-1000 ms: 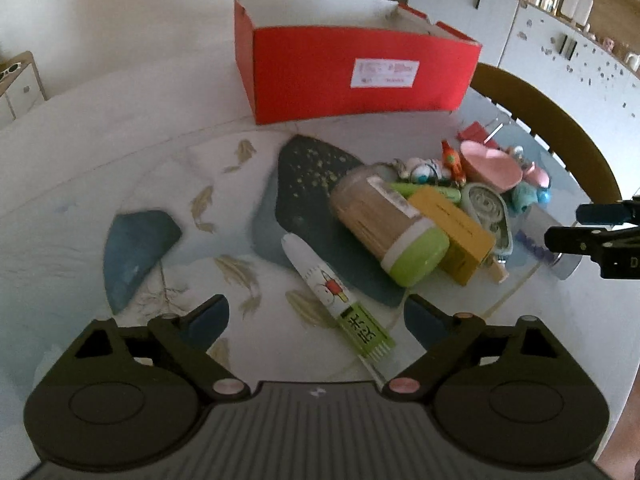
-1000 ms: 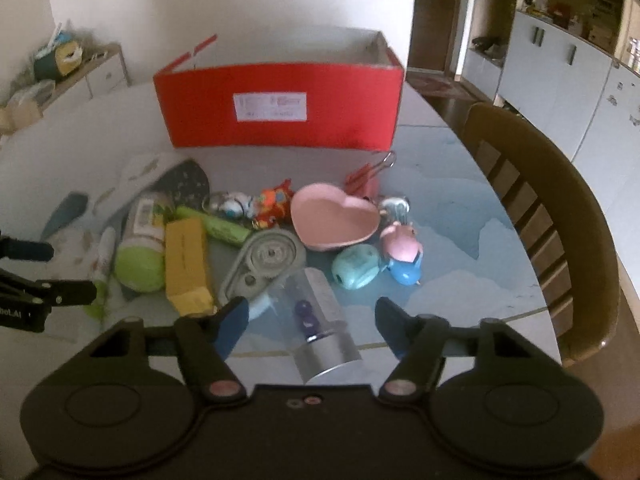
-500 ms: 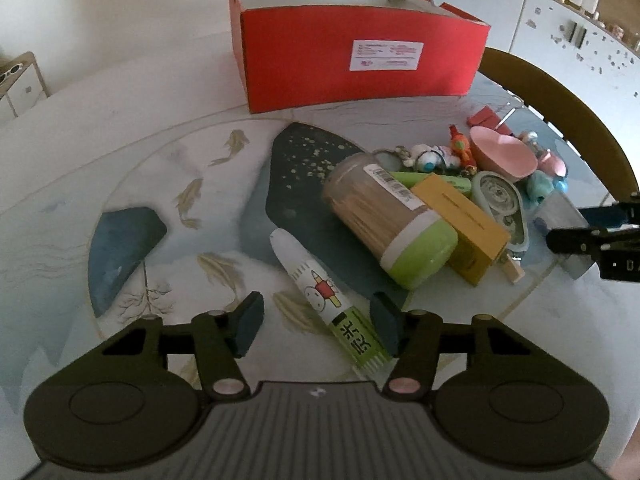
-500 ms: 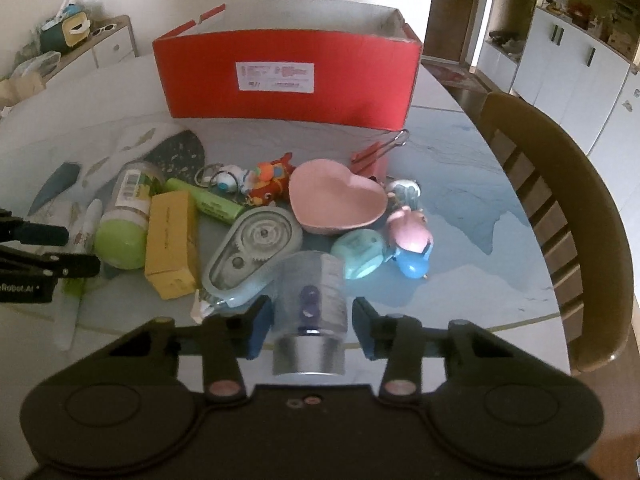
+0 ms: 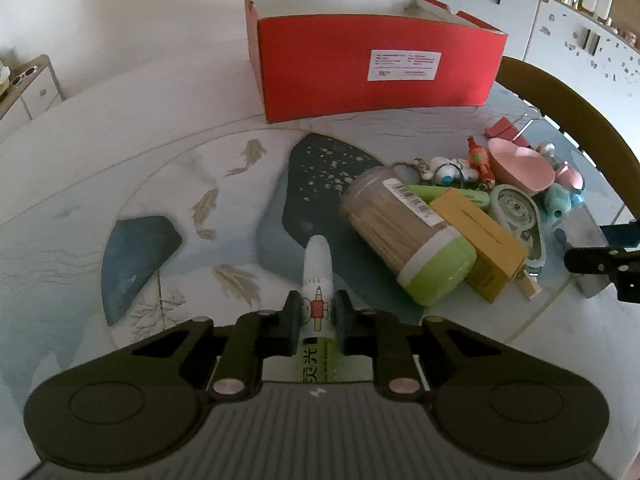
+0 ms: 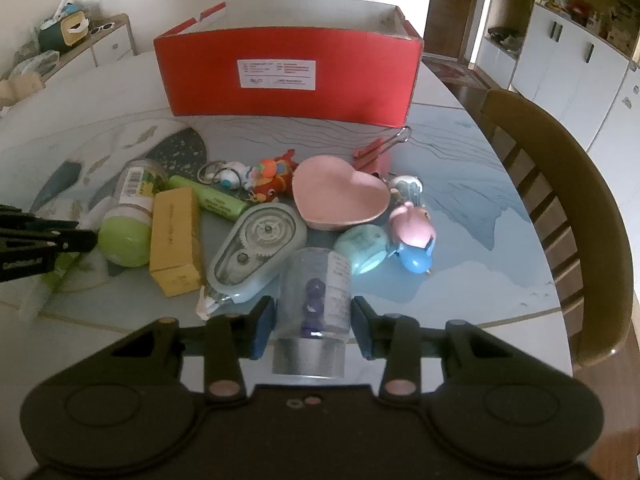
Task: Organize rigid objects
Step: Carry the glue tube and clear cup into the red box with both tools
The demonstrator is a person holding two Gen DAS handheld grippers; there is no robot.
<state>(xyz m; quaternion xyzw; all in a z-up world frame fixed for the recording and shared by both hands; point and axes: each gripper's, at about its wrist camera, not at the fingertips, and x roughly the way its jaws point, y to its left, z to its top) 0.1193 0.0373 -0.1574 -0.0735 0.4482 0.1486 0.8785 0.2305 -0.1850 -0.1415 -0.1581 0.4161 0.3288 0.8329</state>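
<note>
A white and green pen-like tube [image 5: 317, 268] lies on the table, and my left gripper [image 5: 316, 312] is shut on its middle, tip pointing away. In the right wrist view a clear jar with a silver lid and purple bits inside [image 6: 316, 280] lies between the pads of my right gripper [image 6: 314, 320]. Its jaws are closing, and both pads press the jar's sides. The open red box [image 5: 376, 68] [image 6: 288, 76] stands at the back of the table. Each gripper shows at the edge of the other's view.
A pile lies between the grippers: toothpick jar with green lid [image 5: 408, 236], yellow box [image 5: 480, 240], correction tape [image 6: 256, 252], pink heart dish [image 6: 340, 196], green marker, keychain toys, binder clip. A wooden chair [image 6: 560, 184] stands at the table's right edge.
Both grippers went from wide open to closed: the left onto the white and green tube, the right onto the clear jar. Neither hand shifted much.
</note>
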